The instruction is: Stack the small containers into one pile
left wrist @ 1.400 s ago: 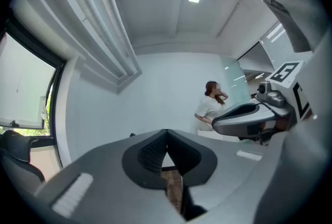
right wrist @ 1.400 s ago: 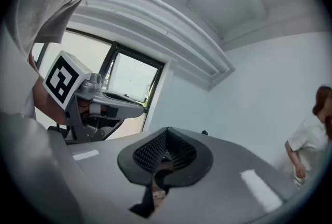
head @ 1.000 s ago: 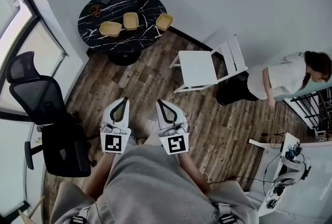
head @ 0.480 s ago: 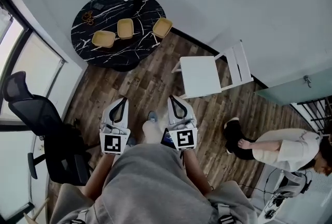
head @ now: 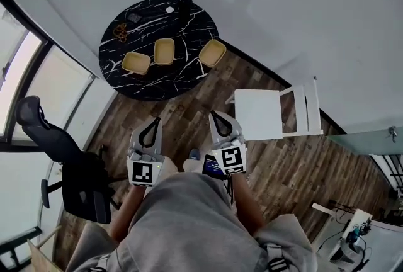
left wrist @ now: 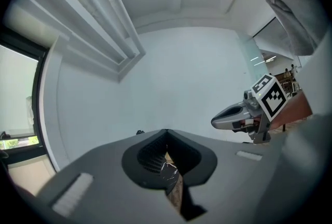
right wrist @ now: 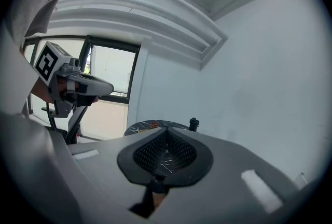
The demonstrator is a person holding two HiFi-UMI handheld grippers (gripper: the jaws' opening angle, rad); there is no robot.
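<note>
Three small tan containers stand apart on a round black marble table (head: 182, 31): one at the left (head: 136, 63), one in the middle (head: 164, 51), one near the right rim (head: 213, 53). My left gripper (head: 153, 119) and right gripper (head: 216, 114) are held side by side above the wood floor, well short of the table, both shut and empty. In the left gripper view the jaws (left wrist: 166, 132) are closed with a sliver of table and floor behind them. The right gripper view shows its closed jaws (right wrist: 166, 130) pointing at the table top (right wrist: 150, 125).
A black bottle (head: 184, 5) and small items (head: 119, 30) sit at the table's far side. A white folding chair (head: 271, 113) stands right of the grippers, a black office chair (head: 75, 164) to the left by the window. A desk with electronics (head: 349, 245) is at the bottom right.
The view has swung, so the table now sits nearer the middle. The person in the white shirt at the right has left the view. Both grippers stay shut and keep their places.
</note>
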